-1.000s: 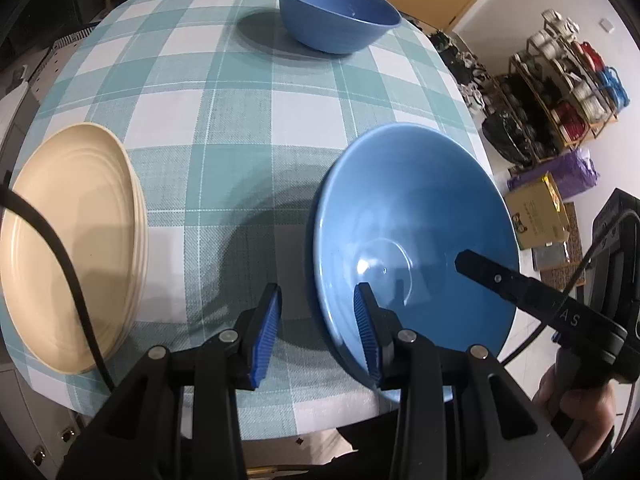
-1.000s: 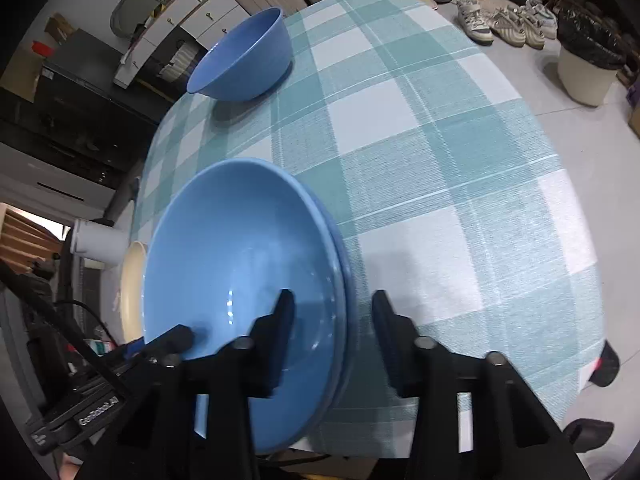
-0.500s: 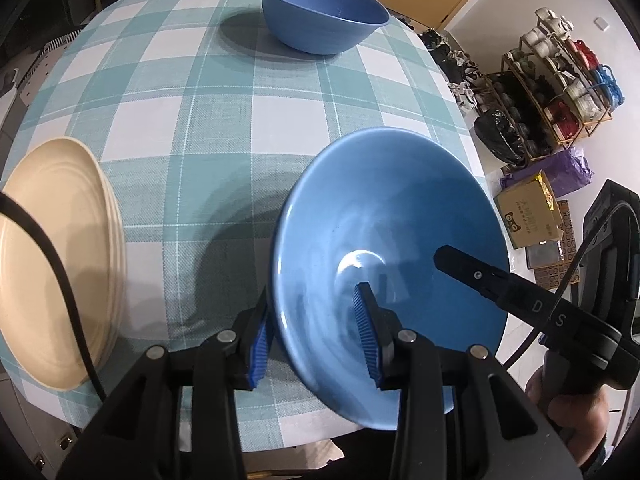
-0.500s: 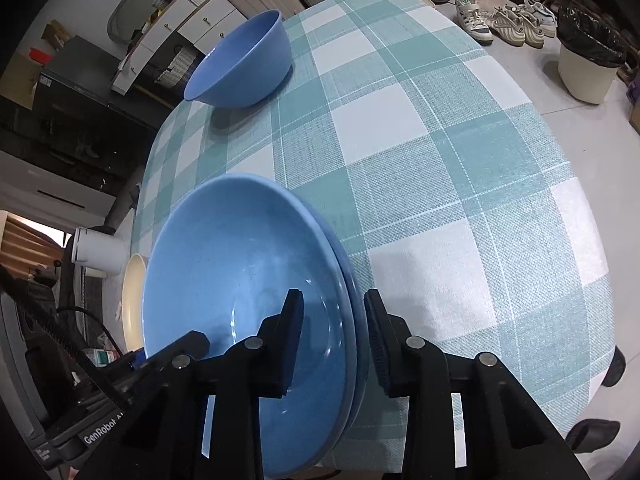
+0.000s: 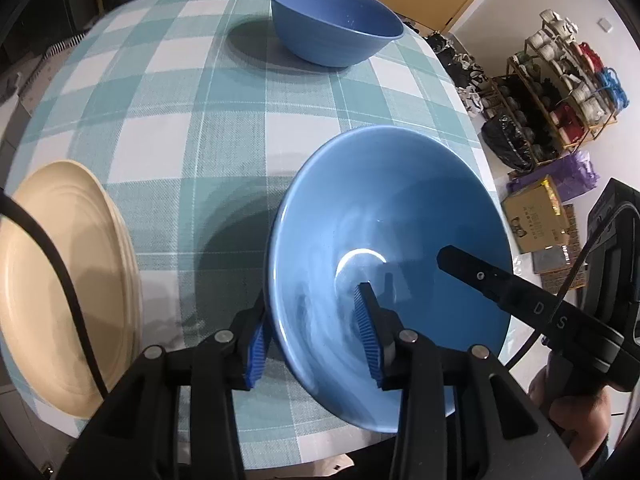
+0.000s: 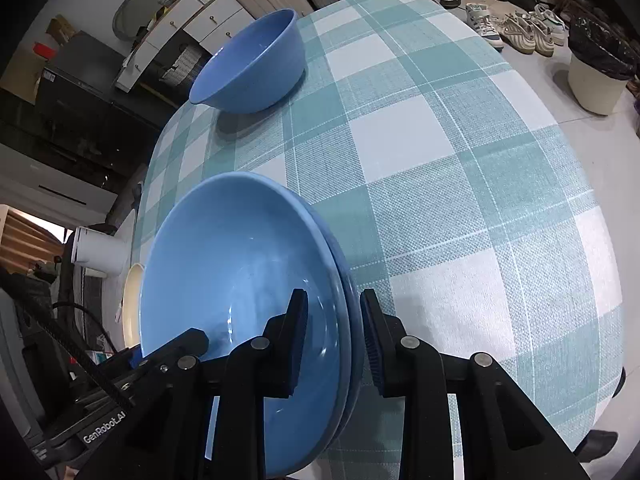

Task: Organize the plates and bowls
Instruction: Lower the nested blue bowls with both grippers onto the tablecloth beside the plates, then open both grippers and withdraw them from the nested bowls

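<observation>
Both claws are black plastic with ribbed blue pads (image 5: 366,330) and silver screw heads. The left claw (image 5: 312,336) trails a black cable, and the right claw (image 6: 334,340) likewise. White lettering reading "GenRobot_AI" marks one body.

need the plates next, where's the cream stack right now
In the left wrist view the cream plate stack sits at the table's near left edge, left of the stacked blue bowls.

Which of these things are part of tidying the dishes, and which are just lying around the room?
Part of the job:
- nested blue bowls, rim between both claws
- single blue bowl at the far end
- cream plates

Just lying about:
- shoes
- waste bin
- cardboard box
- shelf rack
</observation>
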The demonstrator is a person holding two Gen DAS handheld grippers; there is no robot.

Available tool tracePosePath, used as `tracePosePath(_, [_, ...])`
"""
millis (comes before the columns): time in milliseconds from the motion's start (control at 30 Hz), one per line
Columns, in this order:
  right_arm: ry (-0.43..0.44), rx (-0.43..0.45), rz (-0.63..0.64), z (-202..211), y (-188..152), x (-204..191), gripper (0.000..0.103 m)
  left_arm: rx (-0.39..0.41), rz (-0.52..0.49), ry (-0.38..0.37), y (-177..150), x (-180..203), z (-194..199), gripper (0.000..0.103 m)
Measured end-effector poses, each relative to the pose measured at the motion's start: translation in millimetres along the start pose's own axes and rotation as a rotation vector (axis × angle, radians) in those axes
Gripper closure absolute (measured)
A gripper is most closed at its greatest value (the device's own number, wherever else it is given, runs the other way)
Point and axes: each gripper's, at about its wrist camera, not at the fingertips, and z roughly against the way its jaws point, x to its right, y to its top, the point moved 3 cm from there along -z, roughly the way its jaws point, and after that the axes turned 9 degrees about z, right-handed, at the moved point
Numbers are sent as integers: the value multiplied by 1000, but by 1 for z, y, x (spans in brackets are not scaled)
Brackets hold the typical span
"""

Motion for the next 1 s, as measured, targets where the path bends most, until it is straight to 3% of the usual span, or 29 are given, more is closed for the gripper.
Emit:
tracePosePath(133, [-1, 28, 7, 6, -2, 2, 75, -5, 17, 18, -2, -8, -3, 61])
tracePosePath(200, [-16, 63, 22, 12, -3, 3, 74, 14, 41, 48, -2, -15, -1, 55])
tracePosePath(333, [-37, 136, 33, 32, -4, 6, 73, 40, 78, 38, -2, -27, 7, 54])
tracePosePath(400, [-34, 177, 40, 45, -4, 6, 73, 52, 29, 64, -5, -25, 12, 53])
tracePosePath(500, [-27, 251, 57, 69, -4, 5, 71, 133, -50, 127, -9, -18, 26, 51])
tracePosePath(633, [-12, 341, 93, 93, -5, -6, 56, 241, -74, 117, -12, -12, 50, 51])
tracePosePath(800, [-6, 460, 194, 114, -12, -35, 51, 389, -138, 111, -17, 0, 79, 50])
tracePosePath(867, [-11, 500, 234, 118, -16, -48, 40, 437, -170, 115, -20, 5, 86, 50])
tracePosePath(933, [-28, 547, 262, 121, -21, -57, 22, 485, -200, 120, -23, 9, 94, 49])
tracePosePath(1000, [-47, 599, 297, 124, -26, -65, 17, 531, -225, 142, -26, 13, 99, 49])
